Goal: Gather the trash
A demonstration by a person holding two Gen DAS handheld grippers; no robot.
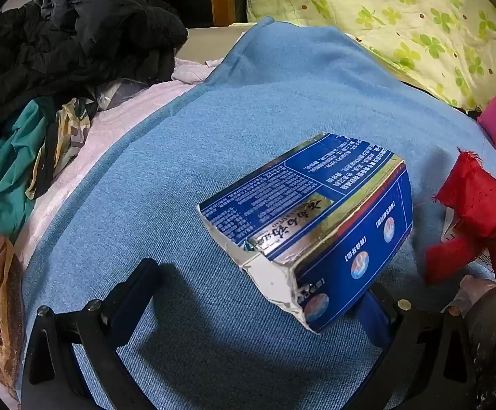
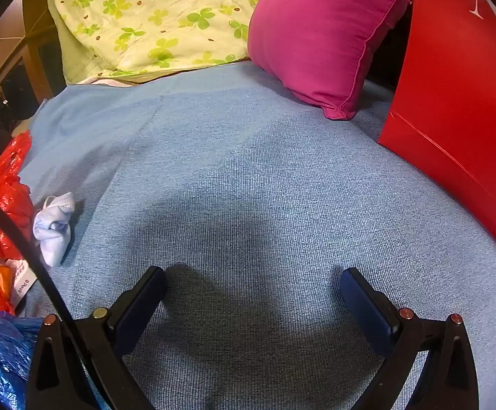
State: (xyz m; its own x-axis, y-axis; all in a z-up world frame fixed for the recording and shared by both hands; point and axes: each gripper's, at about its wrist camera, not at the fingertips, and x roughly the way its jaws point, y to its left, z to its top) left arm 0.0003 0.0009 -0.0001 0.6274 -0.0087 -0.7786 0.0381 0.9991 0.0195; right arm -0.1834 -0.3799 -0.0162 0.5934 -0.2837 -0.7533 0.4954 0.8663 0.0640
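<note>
Left gripper [image 1: 261, 283]: jaws spread to full width, tilted down toward the blue blanket [image 1: 186, 157]. The left finger [image 1: 135, 290] stands clear of everything, its shadow falling on the cloth beside it. The right finger [image 1: 377, 311] is largely hidden behind the torn blue carton [image 1: 316, 218], which lies on the blanket with its ripped white corner nearest the camera. Whether that finger touches the carton cannot be told; the left finger plainly does not press on it, so nothing is clamped.

Right gripper [image 2: 253, 287]: jaws likewise fully apart, both fingers [image 2: 142, 294] over bare blanket, nothing between them and nothing touched.

Other trash noted: a crumpled pale blue mask [image 2: 54, 227] lies on the blanket well to the left of the right gripper, beside a red plastic bag [image 2: 5, 198] and a blue plastic bag [image 2: 1, 352]. A red paper bag [image 2: 459, 109] stands at the right, next to a pink cushion [image 2: 319, 34].
</note>
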